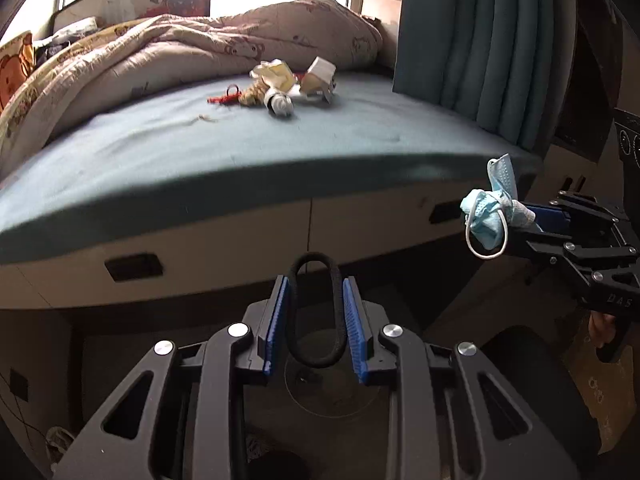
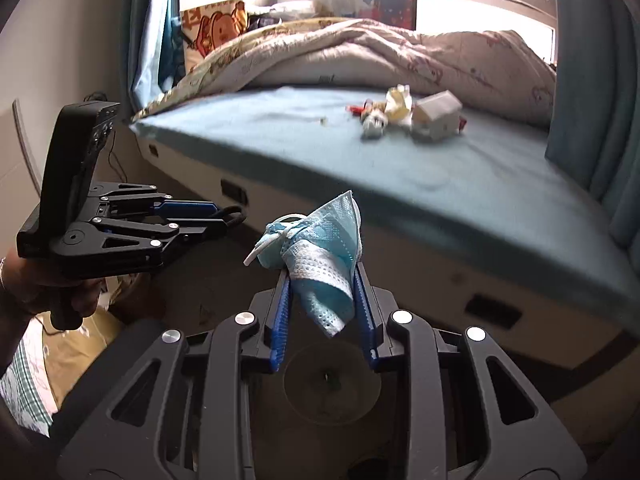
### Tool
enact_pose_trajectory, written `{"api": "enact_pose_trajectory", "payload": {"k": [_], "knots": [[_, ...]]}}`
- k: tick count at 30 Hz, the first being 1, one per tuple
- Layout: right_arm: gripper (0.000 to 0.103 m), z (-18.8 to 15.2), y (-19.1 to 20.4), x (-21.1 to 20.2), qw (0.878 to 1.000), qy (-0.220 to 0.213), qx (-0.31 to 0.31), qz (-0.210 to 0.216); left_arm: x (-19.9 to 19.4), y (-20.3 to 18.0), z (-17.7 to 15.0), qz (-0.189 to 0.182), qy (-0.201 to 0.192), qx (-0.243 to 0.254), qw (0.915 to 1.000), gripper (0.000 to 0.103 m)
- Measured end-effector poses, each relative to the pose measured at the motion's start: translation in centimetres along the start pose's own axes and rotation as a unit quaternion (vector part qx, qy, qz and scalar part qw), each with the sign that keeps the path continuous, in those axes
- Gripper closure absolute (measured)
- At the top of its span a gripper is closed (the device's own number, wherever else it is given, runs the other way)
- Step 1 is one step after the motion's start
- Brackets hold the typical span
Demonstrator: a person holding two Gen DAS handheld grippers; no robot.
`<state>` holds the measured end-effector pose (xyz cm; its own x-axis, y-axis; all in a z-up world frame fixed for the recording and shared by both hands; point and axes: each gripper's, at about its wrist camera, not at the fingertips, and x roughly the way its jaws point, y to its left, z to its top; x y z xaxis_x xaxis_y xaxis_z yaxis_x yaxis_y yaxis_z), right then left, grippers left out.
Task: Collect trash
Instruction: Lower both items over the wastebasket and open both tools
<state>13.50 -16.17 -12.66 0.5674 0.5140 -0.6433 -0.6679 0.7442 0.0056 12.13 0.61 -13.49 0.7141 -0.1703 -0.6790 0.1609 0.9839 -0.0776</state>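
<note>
My left gripper (image 1: 315, 284) is shut on a black hair tie (image 1: 338, 320) that loops between its blue pads, held in the air in front of the bed; it also shows in the right wrist view (image 2: 216, 216). My right gripper (image 2: 323, 276) is shut on a crumpled blue face mask (image 2: 320, 248), also seen in the left wrist view (image 1: 490, 216). On the teal bed sheet (image 1: 240, 148) lies a pile of trash (image 1: 288, 84): crumpled paper, a small white carton (image 2: 438, 118), a red item (image 1: 226, 96).
A bunched beige quilt (image 1: 180, 48) covers the far side of the bed. A teal curtain (image 1: 472, 40) hangs at the right. Drawers with dark handles (image 1: 134, 266) run under the mattress. A brown paper bag (image 2: 76, 344) stands on the floor below the left gripper.
</note>
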Motion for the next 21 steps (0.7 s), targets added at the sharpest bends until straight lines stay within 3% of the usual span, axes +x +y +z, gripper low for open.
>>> {"api": "enact_pose_trajectory", "payload": {"k": [5,9,16,21], "knots": [[0.075,-6.1,-0.1,3.3,0.999,0.043,0.007,0.015,3.7,-1.3,-5.0,-0.010,0.026,0.009,0.9996,0.076],[0.075,-10.3,-1.1,7.9,0.996,0.081,0.023,0.023,8.8,-1.2,-8.0,-0.030,0.060,0.001,0.9978,0.076],[0.075,-14.7,-3.8,15.0,0.992,0.121,0.036,0.022,18.8,-0.9,-11.8,-0.055,0.112,0.006,0.9921,0.075],[0.075,-16.2,-6.3,18.8,0.987,0.148,0.053,0.022,23.8,-1.0,-12.5,-0.063,0.141,0.021,0.9878,0.069]]}}
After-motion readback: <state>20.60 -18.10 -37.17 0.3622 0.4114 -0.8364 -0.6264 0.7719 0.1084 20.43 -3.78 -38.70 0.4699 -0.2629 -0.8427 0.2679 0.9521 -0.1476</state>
